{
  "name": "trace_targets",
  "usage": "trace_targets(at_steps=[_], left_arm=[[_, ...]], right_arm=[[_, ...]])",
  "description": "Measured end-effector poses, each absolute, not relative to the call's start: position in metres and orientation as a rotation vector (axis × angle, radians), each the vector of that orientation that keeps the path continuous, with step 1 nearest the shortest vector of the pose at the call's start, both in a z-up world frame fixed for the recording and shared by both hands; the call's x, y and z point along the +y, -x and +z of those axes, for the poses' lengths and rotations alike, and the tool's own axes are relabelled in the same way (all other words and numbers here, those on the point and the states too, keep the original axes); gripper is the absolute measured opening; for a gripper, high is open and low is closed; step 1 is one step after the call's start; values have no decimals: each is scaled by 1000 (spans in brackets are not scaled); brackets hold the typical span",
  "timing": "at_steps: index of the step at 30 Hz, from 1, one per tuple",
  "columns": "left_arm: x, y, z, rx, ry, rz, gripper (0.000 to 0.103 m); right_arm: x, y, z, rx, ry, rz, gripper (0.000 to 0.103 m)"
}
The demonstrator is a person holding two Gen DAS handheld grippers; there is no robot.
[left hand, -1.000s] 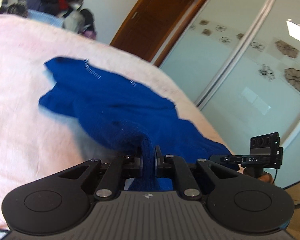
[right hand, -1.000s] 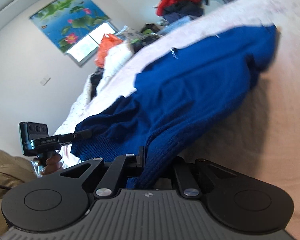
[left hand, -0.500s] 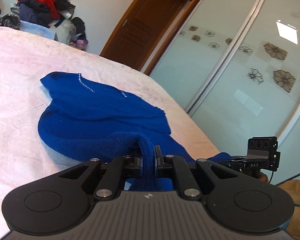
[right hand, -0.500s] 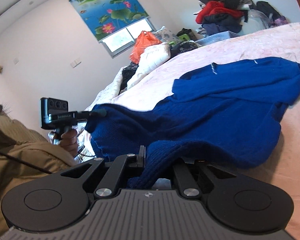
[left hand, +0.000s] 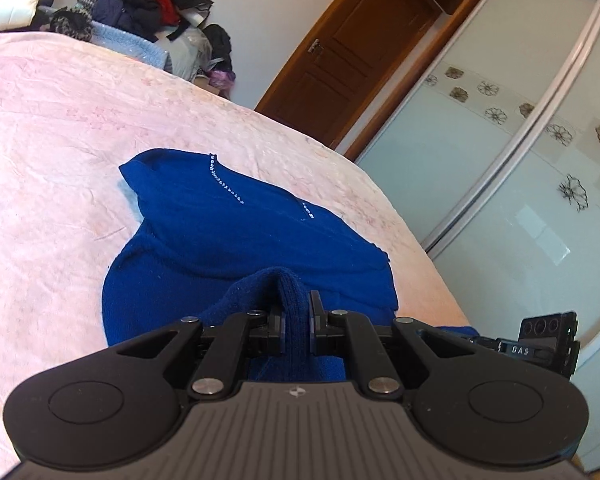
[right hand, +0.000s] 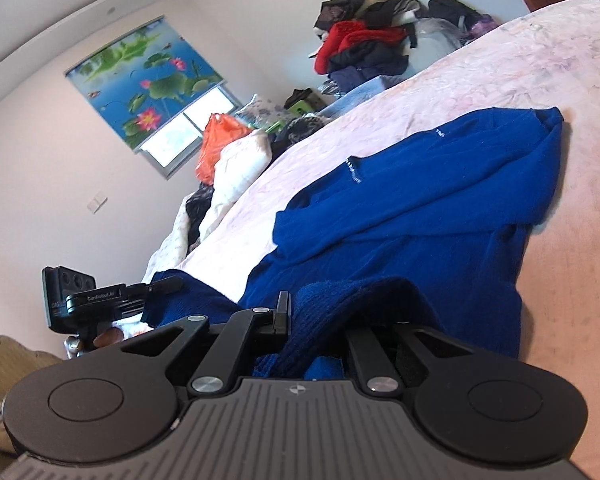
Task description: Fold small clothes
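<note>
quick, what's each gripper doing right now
Left gripper: closed, pinching a bunched ribbed edge of the blue sweater.
Right gripper: closed on another edge of the same sweater; one finger is hidden under the fabric.

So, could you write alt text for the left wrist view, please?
The left tool pinches a ribbed fold of a blue sweater lying on a pink bedspread. Behind stand a wooden door and a clothes pile.

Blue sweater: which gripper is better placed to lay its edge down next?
Neither clearly: left gripper and right gripper both pinch the blue sweater by its near edge, over the pink bedspread. Probably both together.
</note>
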State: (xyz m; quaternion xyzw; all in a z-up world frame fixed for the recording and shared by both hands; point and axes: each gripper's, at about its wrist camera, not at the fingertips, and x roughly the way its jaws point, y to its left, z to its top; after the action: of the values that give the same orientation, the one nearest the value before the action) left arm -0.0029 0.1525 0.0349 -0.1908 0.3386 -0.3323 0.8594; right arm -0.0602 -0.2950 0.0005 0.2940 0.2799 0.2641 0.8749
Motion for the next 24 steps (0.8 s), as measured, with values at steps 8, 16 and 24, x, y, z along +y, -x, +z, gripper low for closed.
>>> trace_targets(at_steps=[8,16,24], left_arm=[[133,-49,49,726,386,-607,9],[114,-87,46,751,367,-535,9],[95,-106,41,765,276,-444,9]], right_arm=[[-307,20,5,553,-645,458,12],[-316,-18,9,532,-653,402,12],[-315,-41,1,548,-632,369,12]])
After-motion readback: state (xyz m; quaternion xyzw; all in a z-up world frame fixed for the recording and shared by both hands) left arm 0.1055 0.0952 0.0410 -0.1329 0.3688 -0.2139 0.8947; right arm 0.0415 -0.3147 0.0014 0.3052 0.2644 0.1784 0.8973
